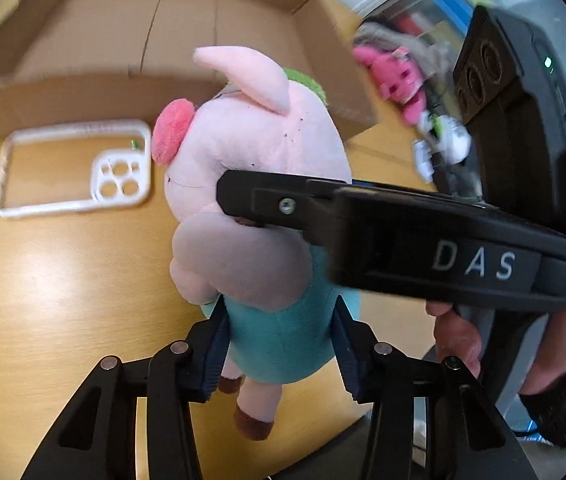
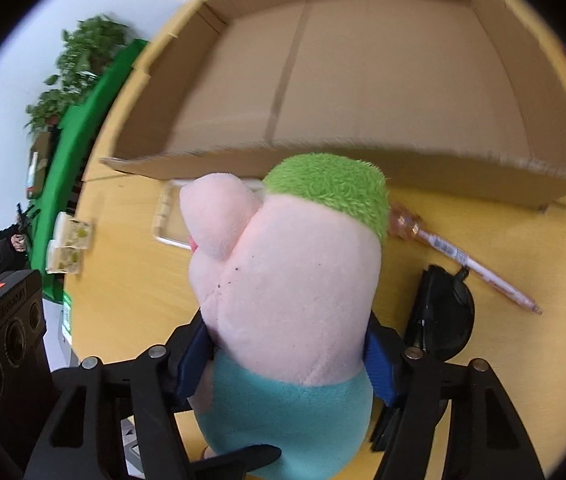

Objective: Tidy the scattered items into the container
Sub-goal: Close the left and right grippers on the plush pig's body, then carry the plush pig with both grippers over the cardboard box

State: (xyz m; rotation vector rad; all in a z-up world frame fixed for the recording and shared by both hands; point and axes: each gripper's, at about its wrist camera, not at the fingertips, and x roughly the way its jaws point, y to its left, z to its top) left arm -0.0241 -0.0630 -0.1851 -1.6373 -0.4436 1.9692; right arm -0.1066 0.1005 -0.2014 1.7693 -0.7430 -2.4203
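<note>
Clamping the plush pig (image 1: 259, 152) from both sides, the left hand-held gripper (image 1: 279, 344) and right hand-held gripper (image 2: 287, 364) hold it before the cardboard box (image 2: 363, 80).

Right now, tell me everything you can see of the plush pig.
The plush pig is soft pale-pink fabric with a darker pink snout, a pointed ear, a green fuzzy tuft on top, a teal outfit and brown hooves. It is upright, near the box. The left gripper clamps its teal body; the right gripper clamps where head meets outfit, one of its fingers crossing the neck. Whether it touches the table is unclear.
</note>
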